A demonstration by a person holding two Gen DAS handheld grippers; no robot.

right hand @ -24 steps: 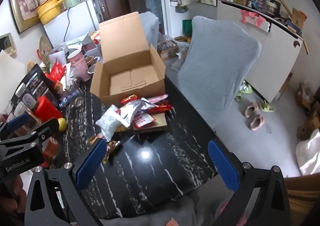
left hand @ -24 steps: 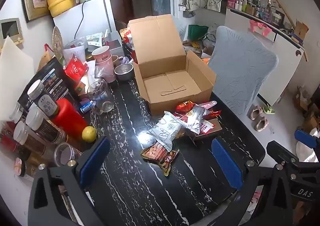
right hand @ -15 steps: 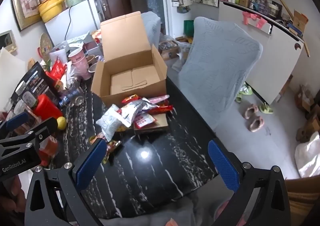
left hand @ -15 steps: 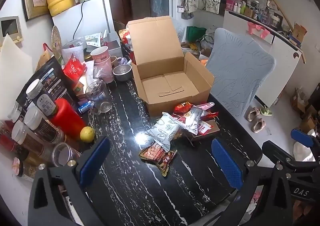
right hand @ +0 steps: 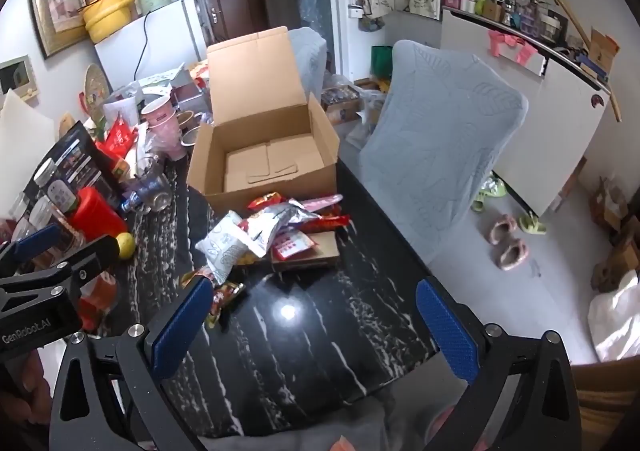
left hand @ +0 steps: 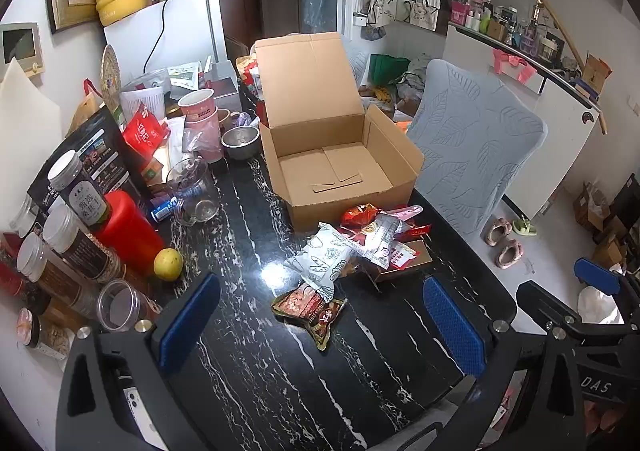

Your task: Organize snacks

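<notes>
Compared with a moment ago, my left tongs point(left hand: 320, 327) and right tongs point(right hand: 314, 325) have barely shifted, both spread wide and empty above the glossy black marbled bench point(left hand: 248, 363). The crinkled foil snack packets point(left hand: 352, 247) lie heaped just before the open, empty cardboard box point(left hand: 340, 175), with bare bench toward the near edge; jars point(left hand: 76, 191) crowd the left.

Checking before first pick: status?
Left gripper and right gripper open, empty. Snack pile on table, cardboard box open, empty behind it. Path clear.
</notes>
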